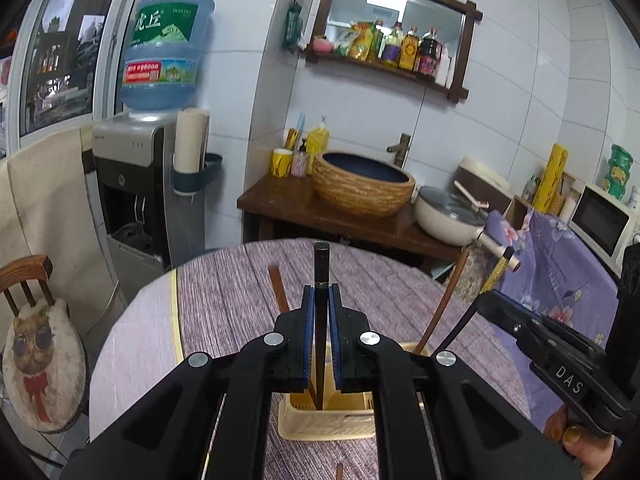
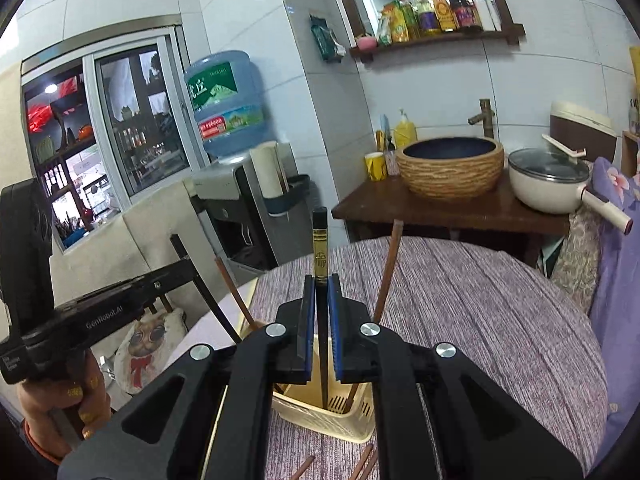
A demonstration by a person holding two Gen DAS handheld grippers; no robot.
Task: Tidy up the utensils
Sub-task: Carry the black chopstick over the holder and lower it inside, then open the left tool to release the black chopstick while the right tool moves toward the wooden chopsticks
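My L claw (image 1: 321, 292) is pinched tight on a black chopstick (image 1: 321, 270), upright, tip down in the cream holder (image 1: 326, 424) right below the fingers. R claw (image 2: 321, 284) is clamped the same way on another black chopstick (image 2: 319, 240) w/ gold band, its tip also in the holder (image 2: 328, 420). Brown chopsticks (image 2: 386, 268) lean in the holder just R of that claw. More brown ones (image 2: 364, 466) lie on the table (image 2: 500, 312) below the holder, near me.
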